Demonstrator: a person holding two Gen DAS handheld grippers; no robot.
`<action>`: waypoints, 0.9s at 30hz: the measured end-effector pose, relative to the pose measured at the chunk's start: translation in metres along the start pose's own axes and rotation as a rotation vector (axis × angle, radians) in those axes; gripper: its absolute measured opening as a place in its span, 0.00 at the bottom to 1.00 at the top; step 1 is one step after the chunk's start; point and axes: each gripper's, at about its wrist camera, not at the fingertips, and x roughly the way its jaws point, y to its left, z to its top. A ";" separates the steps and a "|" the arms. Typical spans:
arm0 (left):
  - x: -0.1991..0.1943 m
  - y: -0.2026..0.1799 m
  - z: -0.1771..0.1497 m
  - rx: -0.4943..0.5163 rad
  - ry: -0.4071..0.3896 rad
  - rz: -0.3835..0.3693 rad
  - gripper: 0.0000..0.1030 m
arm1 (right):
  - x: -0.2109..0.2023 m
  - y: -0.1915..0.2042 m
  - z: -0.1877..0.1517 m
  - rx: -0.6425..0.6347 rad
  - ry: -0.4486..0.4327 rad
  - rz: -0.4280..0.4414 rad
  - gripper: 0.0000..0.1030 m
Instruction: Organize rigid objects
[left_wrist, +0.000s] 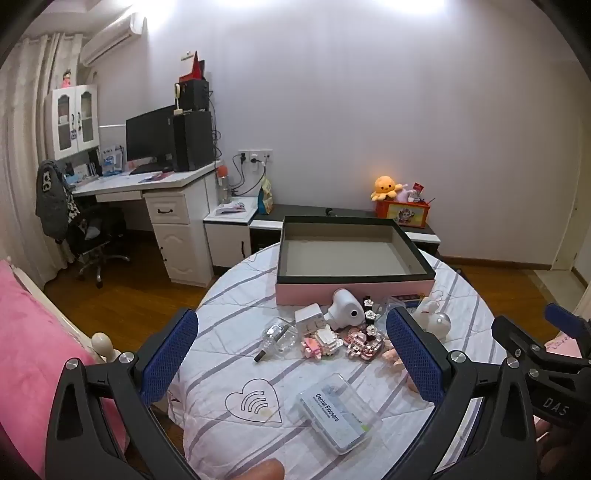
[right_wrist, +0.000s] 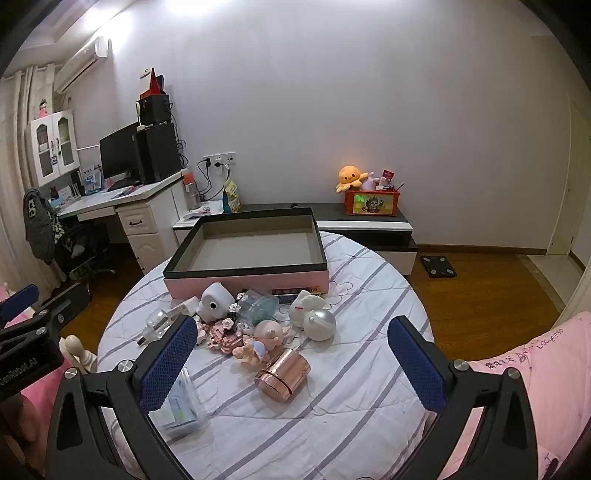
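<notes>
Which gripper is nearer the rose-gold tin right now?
Right. The right gripper hangs open just behind the rose-gold tin, which lies between its fingers. The left gripper is off to the left, over the floss box.

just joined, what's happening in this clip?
A person holds two handheld grippers over a round table with a striped cloth. The left gripper and right gripper are both open and empty, hovering short of the clutter. The pink box at the far side has nothing in it yet. In front of it lie small items, including a Dental Flossers case, a rose-gold jar and a baby doll. Nothing is grasped yet.
</notes>
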 end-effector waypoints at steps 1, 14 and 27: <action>0.000 0.000 0.000 0.001 0.004 0.000 1.00 | 0.000 0.000 0.000 0.000 0.000 0.000 1.00; -0.011 0.000 0.004 -0.007 -0.014 -0.016 1.00 | -0.006 0.002 0.006 0.000 -0.026 -0.014 1.00; -0.018 0.000 0.004 -0.015 -0.033 -0.042 1.00 | -0.014 0.002 0.004 0.004 -0.068 -0.037 1.00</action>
